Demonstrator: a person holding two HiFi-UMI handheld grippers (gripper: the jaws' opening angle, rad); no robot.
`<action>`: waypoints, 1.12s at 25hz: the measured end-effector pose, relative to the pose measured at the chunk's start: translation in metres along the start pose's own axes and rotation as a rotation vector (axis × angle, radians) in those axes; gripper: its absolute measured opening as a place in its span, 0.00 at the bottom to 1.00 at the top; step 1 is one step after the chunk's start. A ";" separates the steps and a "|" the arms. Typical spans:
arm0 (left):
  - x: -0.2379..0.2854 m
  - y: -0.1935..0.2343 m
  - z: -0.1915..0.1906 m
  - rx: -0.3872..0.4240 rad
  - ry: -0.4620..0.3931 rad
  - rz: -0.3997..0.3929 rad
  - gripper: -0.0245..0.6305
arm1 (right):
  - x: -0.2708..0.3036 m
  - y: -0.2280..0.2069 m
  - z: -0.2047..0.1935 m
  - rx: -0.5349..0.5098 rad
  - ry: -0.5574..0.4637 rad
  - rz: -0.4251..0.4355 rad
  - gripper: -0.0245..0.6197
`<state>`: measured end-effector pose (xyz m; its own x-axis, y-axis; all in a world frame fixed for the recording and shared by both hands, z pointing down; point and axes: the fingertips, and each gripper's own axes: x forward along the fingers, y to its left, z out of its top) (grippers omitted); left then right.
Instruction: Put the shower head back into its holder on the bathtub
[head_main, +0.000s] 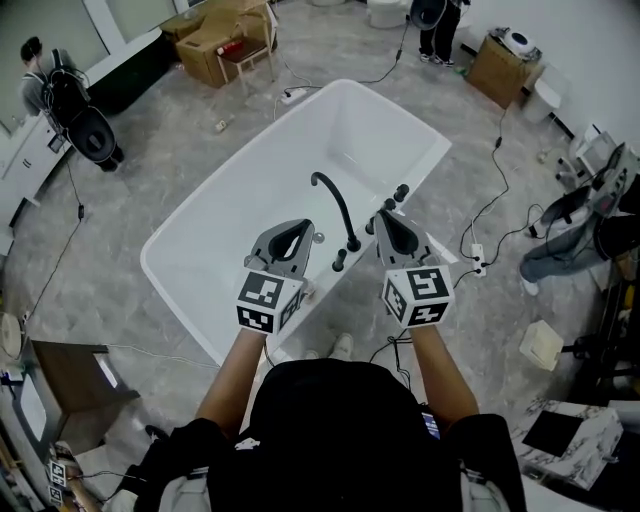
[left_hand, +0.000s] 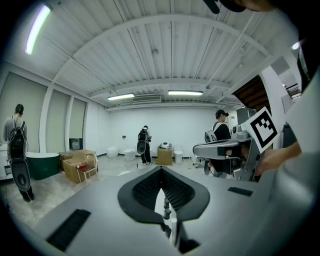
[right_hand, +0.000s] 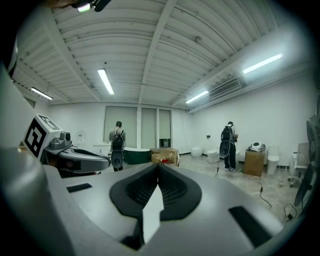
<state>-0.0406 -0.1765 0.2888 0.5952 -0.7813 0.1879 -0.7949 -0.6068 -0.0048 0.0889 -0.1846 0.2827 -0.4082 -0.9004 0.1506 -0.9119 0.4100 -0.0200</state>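
Observation:
The white bathtub (head_main: 205, 215) lies slantwise below me. On its near rim stands a black curved spout (head_main: 335, 200) with a row of black knobs (head_main: 353, 243). A black fitting (head_main: 400, 191) at the end of that row may be the shower head; I cannot tell. My left gripper (head_main: 306, 228) (left_hand: 161, 168) hangs over the near rim, left of the spout, shut and empty. Just right of the spout is my right gripper (head_main: 384, 216) (right_hand: 159, 165), also shut with nothing in it. Both point roughly level across the room.
A power strip and cables (head_main: 478, 255) run over the floor right of the tub. Cardboard boxes (head_main: 215, 45) and a chair stand beyond it. One person (head_main: 60, 95) stands far left, another (head_main: 435, 25) at the far end, and a third sits at the right (head_main: 575, 235).

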 end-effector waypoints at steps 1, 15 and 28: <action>-0.001 0.001 0.006 0.007 -0.012 0.001 0.06 | -0.001 0.000 0.006 0.001 -0.011 0.001 0.07; -0.012 -0.007 0.055 0.041 -0.113 -0.008 0.06 | -0.009 0.003 0.044 -0.021 -0.078 0.008 0.07; -0.007 -0.009 0.044 0.017 -0.096 -0.014 0.06 | -0.010 0.004 0.040 -0.019 -0.079 0.018 0.07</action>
<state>-0.0322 -0.1722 0.2442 0.6151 -0.7830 0.0928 -0.7851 -0.6191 -0.0197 0.0880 -0.1795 0.2414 -0.4269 -0.9015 0.0714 -0.9038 0.4278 -0.0027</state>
